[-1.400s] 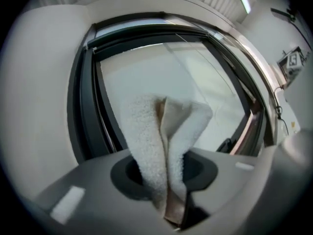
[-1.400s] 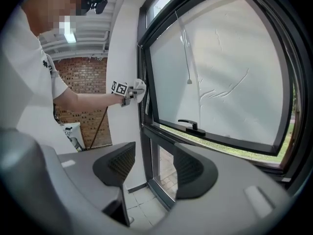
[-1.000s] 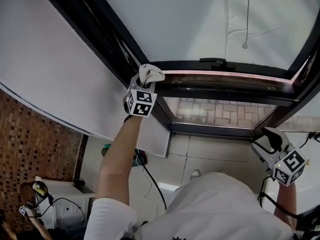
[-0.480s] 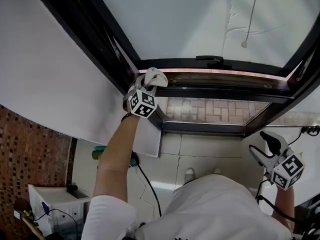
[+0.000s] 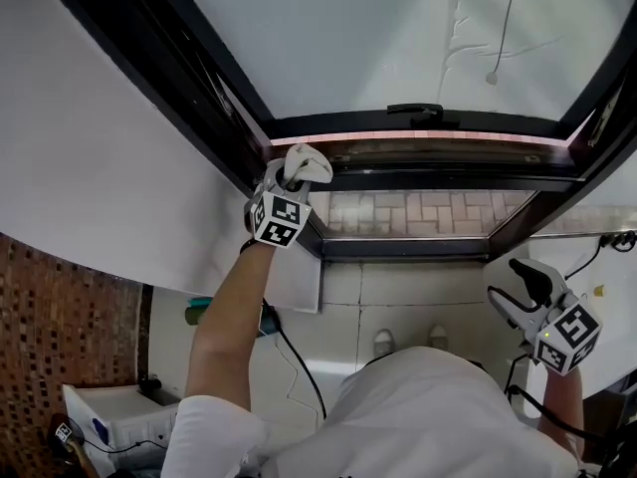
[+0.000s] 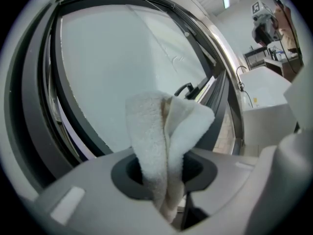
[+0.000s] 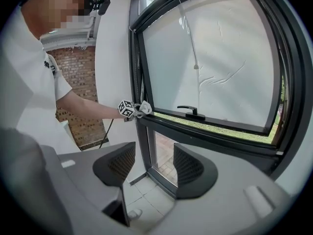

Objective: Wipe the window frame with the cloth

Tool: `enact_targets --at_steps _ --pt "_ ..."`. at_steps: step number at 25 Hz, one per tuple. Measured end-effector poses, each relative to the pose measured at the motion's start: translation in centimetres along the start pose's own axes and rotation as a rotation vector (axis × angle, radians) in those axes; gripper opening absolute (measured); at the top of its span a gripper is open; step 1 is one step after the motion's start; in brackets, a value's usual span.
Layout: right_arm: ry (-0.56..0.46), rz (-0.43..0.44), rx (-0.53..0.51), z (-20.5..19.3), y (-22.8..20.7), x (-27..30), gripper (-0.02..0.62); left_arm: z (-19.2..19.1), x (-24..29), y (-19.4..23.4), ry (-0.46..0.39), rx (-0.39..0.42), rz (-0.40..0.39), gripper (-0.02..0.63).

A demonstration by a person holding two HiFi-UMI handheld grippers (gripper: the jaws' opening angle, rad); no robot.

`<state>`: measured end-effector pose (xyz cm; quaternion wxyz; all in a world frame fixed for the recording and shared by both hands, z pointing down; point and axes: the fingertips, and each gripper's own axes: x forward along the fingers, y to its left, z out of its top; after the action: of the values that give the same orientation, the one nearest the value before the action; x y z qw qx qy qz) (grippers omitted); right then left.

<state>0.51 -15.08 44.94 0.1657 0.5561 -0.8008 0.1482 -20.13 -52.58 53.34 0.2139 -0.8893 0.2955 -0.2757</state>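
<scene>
A folded white cloth (image 6: 166,146) sticks out of my left gripper (image 6: 164,173), which is shut on it. In the head view that left gripper (image 5: 286,189) holds the cloth (image 5: 305,160) against the left end of the dark window frame (image 5: 428,180), at the corner with the upright. The right gripper view shows the same contact of cloth (image 7: 144,109) and frame (image 7: 205,133). My right gripper (image 5: 518,282) hangs low at the right, away from the frame, open and empty; its jaws stand well apart in its own view (image 7: 152,163).
A black window handle (image 5: 416,111) sits on the sash above the frame. A pull cord (image 5: 503,28) hangs over the white blind. A cable (image 5: 299,361) runs down the wall to the tiled floor (image 5: 418,307). A brick wall (image 5: 70,317) is at left.
The left gripper with the cloth has stayed at the frame's left corner, shifting only slightly. The head view has tilted a bit, and the right gripper has drifted a little.
</scene>
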Motion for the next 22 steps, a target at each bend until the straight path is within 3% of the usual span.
enact_targets --at_steps 11,22 --pt "-0.002 -0.031 0.047 -1.5 2.8 1.1 0.247 1.0 -3.9 -4.8 0.002 0.006 -0.137 0.137" --pt "-0.041 -0.133 0.085 -4.0 -0.7 -4.1 0.247 13.7 -2.1 -14.9 -0.125 0.125 -0.233 0.138"
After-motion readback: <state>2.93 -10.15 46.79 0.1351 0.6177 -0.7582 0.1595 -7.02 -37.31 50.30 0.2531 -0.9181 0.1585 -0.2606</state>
